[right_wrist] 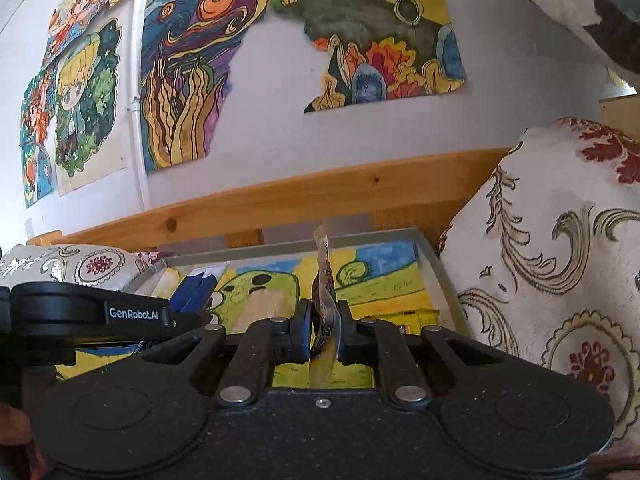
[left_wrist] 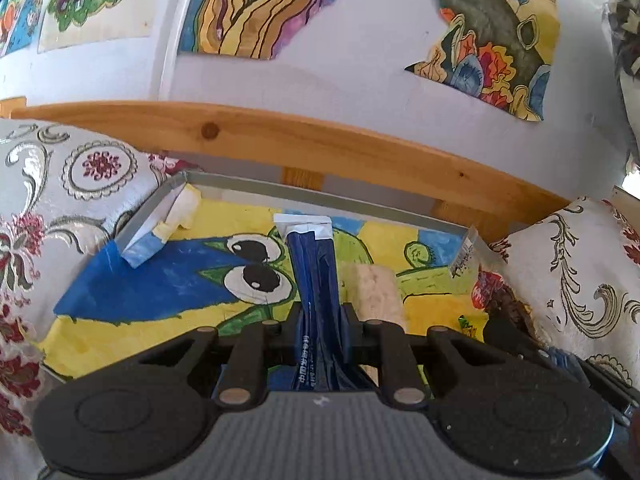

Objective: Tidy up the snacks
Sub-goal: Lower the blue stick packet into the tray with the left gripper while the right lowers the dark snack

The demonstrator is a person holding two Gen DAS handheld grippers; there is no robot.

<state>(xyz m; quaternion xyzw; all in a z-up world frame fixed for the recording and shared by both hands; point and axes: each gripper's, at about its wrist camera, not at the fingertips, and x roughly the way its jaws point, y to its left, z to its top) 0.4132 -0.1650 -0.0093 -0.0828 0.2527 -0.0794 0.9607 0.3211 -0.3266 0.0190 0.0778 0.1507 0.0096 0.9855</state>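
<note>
left gripper (left_wrist: 320, 320) clenched on blue packet (left_wrist: 314, 264), held upright above the tray (left_wrist: 256, 186) middle. right gripper (right_wrist: 324, 332) pinches a clear wrapper (right_wrist: 325, 300) over the tray's right half. both look light, soft, crinkly, likely slippery; grip mid-body, firmly. pale snack (left_wrist: 374, 288) lies in the tray.

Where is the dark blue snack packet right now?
In the left wrist view, the blue packet is clamped in the left gripper, held over the painted tray, beside a pale rice cracker.
</note>
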